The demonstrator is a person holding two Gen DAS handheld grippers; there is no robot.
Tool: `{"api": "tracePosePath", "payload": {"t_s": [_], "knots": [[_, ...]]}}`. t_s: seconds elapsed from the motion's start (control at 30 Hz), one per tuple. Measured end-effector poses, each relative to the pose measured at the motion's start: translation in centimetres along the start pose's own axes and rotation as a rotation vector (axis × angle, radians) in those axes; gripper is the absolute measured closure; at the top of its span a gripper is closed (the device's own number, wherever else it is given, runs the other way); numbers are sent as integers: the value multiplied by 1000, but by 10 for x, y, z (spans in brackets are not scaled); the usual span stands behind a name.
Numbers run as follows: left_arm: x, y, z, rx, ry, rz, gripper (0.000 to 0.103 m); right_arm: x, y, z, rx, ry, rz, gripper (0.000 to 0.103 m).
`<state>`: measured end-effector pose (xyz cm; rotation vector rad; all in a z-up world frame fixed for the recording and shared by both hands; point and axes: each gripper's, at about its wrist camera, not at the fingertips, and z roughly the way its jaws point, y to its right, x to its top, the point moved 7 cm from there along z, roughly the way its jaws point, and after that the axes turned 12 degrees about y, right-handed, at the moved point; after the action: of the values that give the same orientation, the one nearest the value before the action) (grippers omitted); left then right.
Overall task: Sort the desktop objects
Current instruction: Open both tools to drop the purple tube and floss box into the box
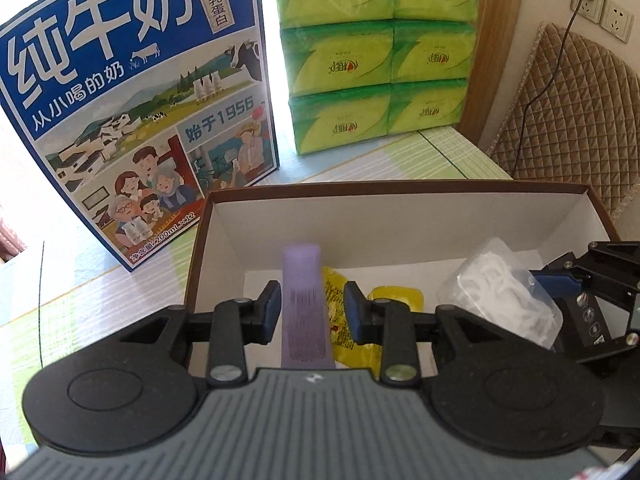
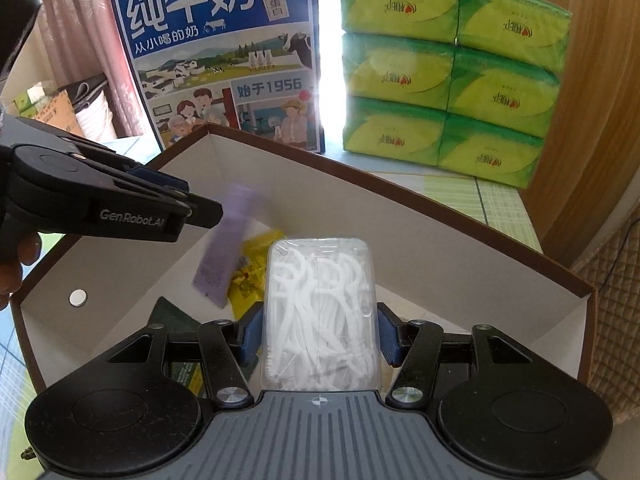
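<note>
A white cardboard box with a brown rim [image 1: 400,216] [image 2: 400,216] lies open in front of me. My left gripper [image 1: 312,308] [image 2: 192,208] is open over it. A blurred purple tube [image 1: 306,304] [image 2: 228,248] hangs between and below its pads, with small gaps on both sides. A yellow packet [image 1: 352,332] [image 2: 256,268] rests on the box floor beside the tube. My right gripper [image 2: 320,332] [image 1: 580,300] is shut on a clear case of white floss picks [image 2: 320,312] [image 1: 500,296], held over the box's near right part.
Behind the box stand a blue milk carton [image 1: 132,100] [image 2: 224,60] and a stack of green tissue packs [image 1: 380,48] [image 2: 452,76]. A dark green packet [image 2: 176,312] lies in the box, and a silver disc [image 2: 78,298] sits on its wall. A quilted brown cushion [image 1: 568,120] is at the right.
</note>
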<state>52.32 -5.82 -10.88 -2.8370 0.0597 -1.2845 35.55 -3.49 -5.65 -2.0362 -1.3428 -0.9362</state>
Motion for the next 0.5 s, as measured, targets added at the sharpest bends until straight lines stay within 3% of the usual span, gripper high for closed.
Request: {"api": "tracePosePath", "payload": {"t_s": [0.33, 0.5], "knots": [[2, -5, -6, 2, 12, -6, 69, 5, -4, 10, -10, 2, 8, 49], [1, -8, -7, 9, 7, -14, 68, 15, -8, 10, -13, 78, -7, 48]]}}
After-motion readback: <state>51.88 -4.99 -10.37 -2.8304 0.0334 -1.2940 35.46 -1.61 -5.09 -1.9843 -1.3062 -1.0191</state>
